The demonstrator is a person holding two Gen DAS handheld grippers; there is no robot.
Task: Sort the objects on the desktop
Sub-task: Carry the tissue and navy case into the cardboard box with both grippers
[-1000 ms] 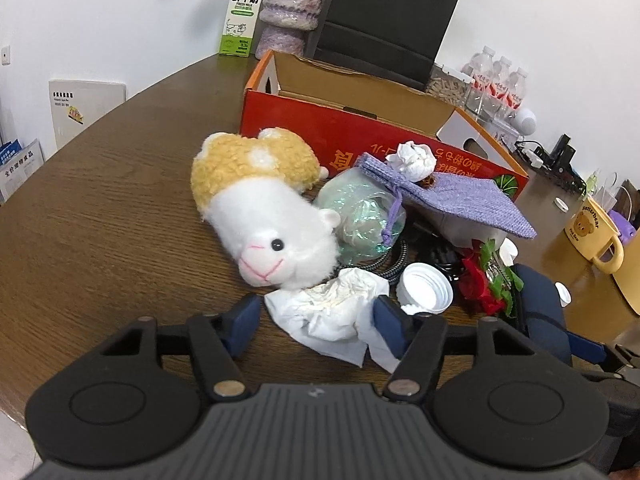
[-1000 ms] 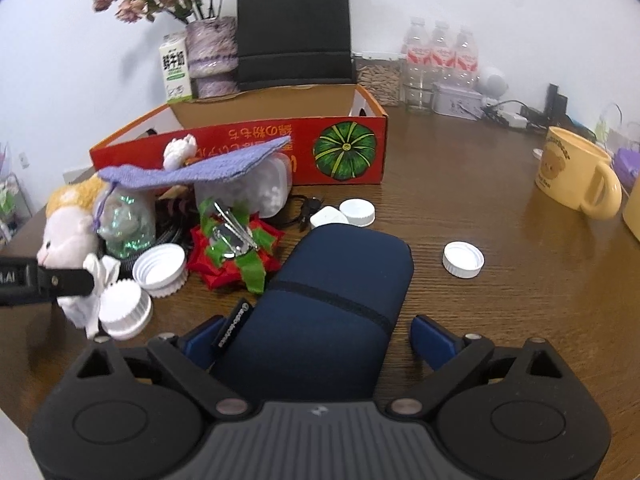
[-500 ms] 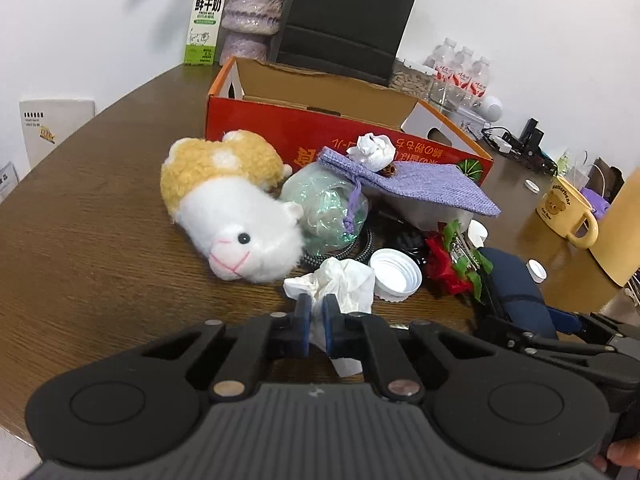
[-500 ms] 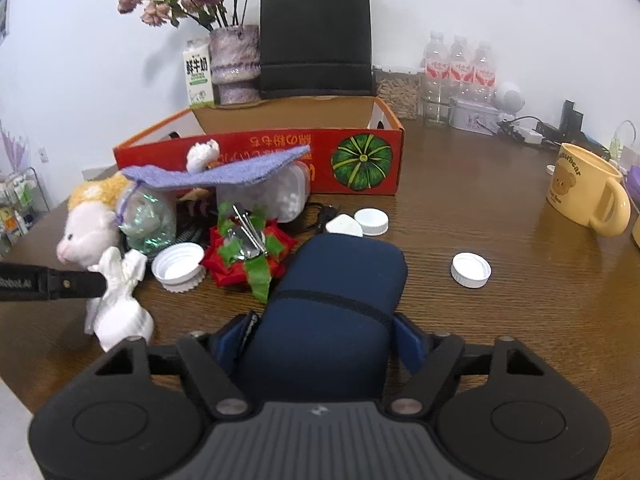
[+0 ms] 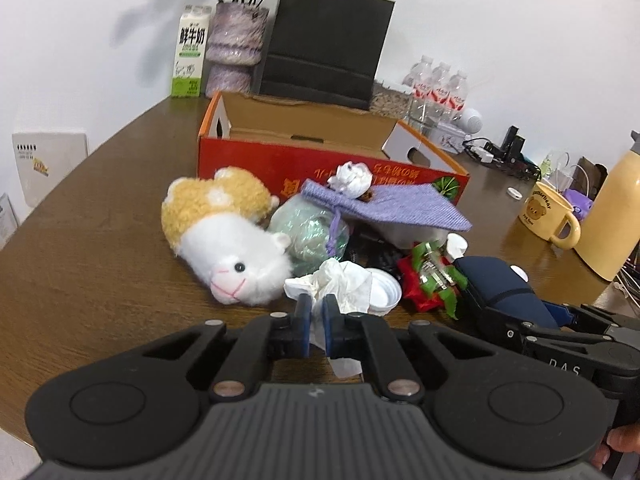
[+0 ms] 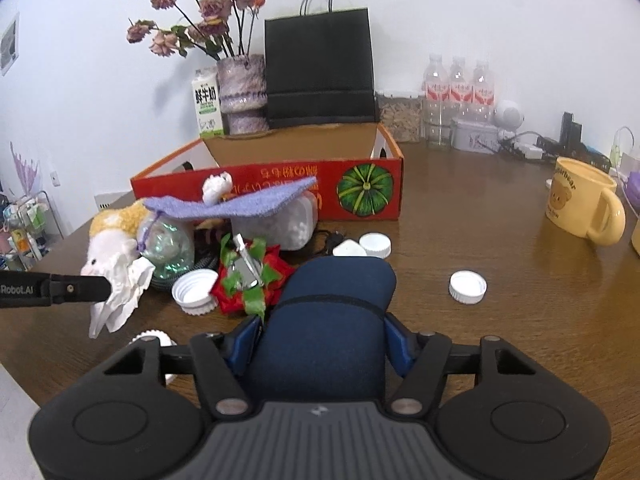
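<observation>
My left gripper [image 5: 315,308] is shut on a crumpled white tissue [image 5: 340,280], which hangs just above the brown table in front of the plush toy [image 5: 228,240]. In the right wrist view the same tissue [image 6: 120,300] dangles from the left gripper [image 6: 102,288] at the left edge. My right gripper [image 6: 322,330] has a navy blue pouch [image 6: 332,308] between its jaws. The jaws are closing and the blue pads press on both of its sides. The pouch [image 5: 496,280] also shows at the right in the left wrist view.
A red cardboard box [image 5: 256,164] stands open behind the pile. The pile holds a purple knit bag [image 5: 400,208], a green plastic bundle [image 5: 308,228], a red and green bow [image 6: 248,276] and white caps [image 6: 467,287]. A yellow mug [image 6: 580,204] stands at right.
The left jaws went from wide open around the tissue to shut on it and lifted it slightly. The right jaws narrowed from wide open onto the pouch's sides.
</observation>
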